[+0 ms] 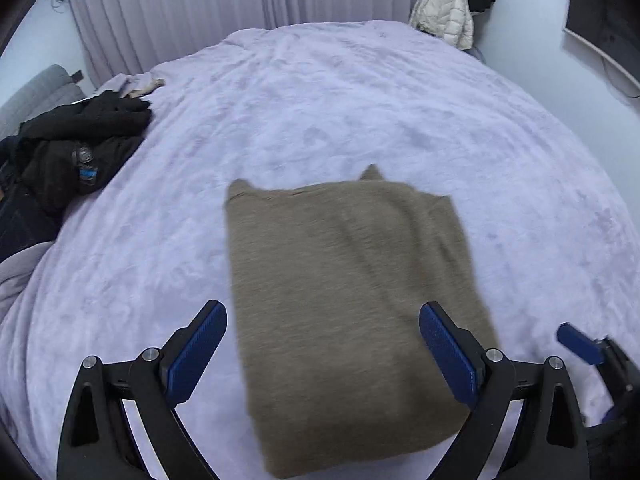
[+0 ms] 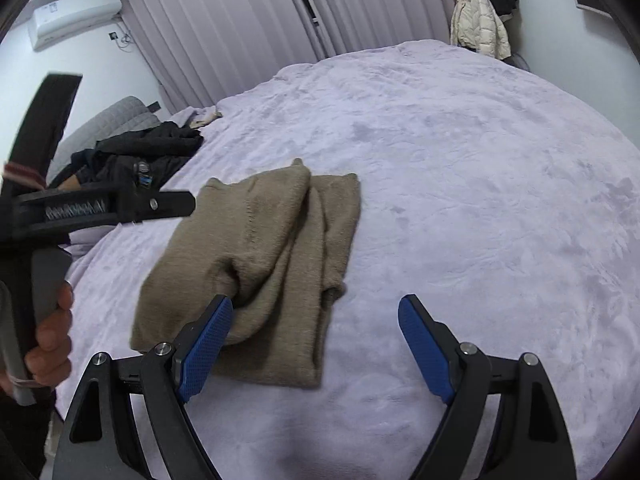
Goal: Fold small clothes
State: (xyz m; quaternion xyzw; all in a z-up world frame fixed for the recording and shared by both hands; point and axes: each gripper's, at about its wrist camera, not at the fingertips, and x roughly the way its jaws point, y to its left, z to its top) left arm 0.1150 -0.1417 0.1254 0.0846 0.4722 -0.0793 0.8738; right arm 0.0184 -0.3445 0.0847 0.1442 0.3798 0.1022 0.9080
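Observation:
A small brown knit garment (image 1: 344,300) lies folded into a rough rectangle on the lilac bedspread (image 1: 320,100). My left gripper (image 1: 322,312) is open above its near part, with the blue pads on either side of the cloth and nothing held. In the right wrist view the garment (image 2: 264,264) shows layered folds, and my right gripper (image 2: 316,308) is open just right of it, its left pad (image 2: 208,340) over the near edge. The right gripper's blue tip (image 1: 580,344) shows at the far right of the left wrist view. The left gripper's body (image 2: 100,208) and the hand holding it are at the left of the right wrist view.
A pile of dark clothes (image 1: 76,148) lies at the bed's left edge, also in the right wrist view (image 2: 136,156). A cream jacket (image 1: 444,12) hangs past the far right corner. Curtains (image 2: 240,20) hang behind the bed. A grey headboard (image 1: 36,92) stands at the left.

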